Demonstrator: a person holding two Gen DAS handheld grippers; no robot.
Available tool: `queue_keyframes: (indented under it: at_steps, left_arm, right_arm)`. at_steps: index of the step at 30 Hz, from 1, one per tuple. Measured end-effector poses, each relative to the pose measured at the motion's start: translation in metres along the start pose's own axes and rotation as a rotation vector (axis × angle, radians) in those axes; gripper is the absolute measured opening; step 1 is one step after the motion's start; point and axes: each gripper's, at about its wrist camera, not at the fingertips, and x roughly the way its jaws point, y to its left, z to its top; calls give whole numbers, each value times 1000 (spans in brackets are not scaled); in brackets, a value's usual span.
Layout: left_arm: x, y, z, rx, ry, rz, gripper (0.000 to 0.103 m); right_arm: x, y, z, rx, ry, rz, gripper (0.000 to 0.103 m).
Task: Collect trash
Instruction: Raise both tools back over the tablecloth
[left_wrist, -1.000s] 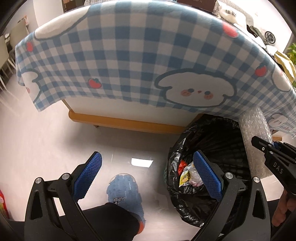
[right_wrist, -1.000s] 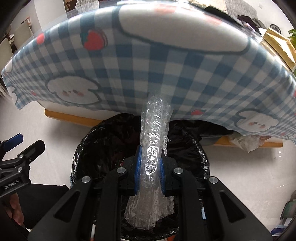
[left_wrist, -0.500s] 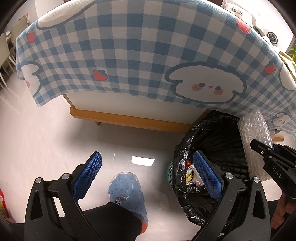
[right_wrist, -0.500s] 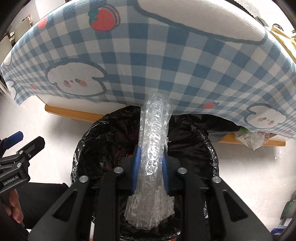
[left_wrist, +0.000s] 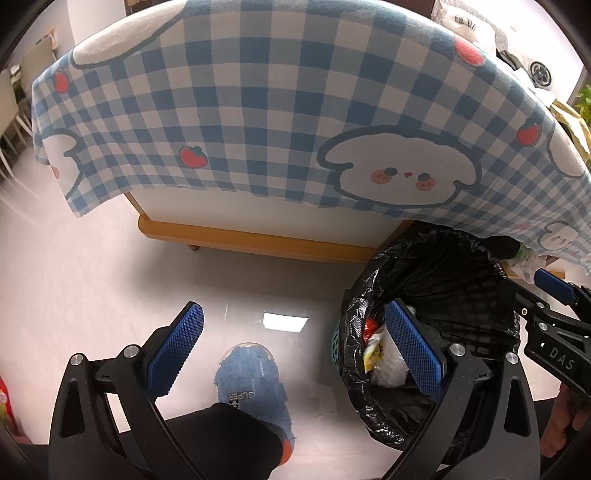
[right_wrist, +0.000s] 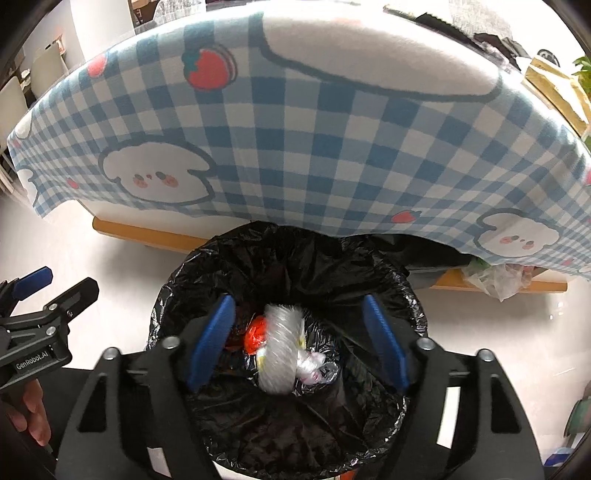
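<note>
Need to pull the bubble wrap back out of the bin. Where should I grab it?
Come straight down with the right gripper, already open above the bin. Pinch across the bubble wrap roll's narrow width; it lies lengthwise between the fingers.

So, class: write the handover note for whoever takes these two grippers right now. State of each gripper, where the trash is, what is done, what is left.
Right gripper: open, holding nothing, poised over the bin with the black liner.
Left gripper: open, holding nothing, over the floor beside the bin.
Bubble wrap: in the bin, blurred, beside a red wrapper and other trash.
Done: the bubble wrap is binned.
Left: a clear plastic bag shows under the edge of the checked tablecloth, right of the bin; probably the next pickup. The tabletop is mostly out of view, so check it.
</note>
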Motion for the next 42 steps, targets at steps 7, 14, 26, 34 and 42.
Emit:
queue_keyframes:
  at_steps: [7,14,26,34,42]
  left_arm:
    - [-23,-4,2,0,-38,-10,97]
    - [-46,-10,9,12,-66,-16,97]
    - [-102,-27,30,38,-138,-18,97]
    - [-124,-42,50,43,-165,-26,97]
    - [-131,-55,76,46,-180,-52,97]
  right_arm:
    - [-18,-6,3,12,-41,-11,88]
    - [-39,-10,6,10,-76,-27,94]
    - [-89,-22,18,25,-161,-33,94]
    - [-113,-35,34,32,-210,-46,94]
    - [-129,-51,55,41,-249,-73,94]
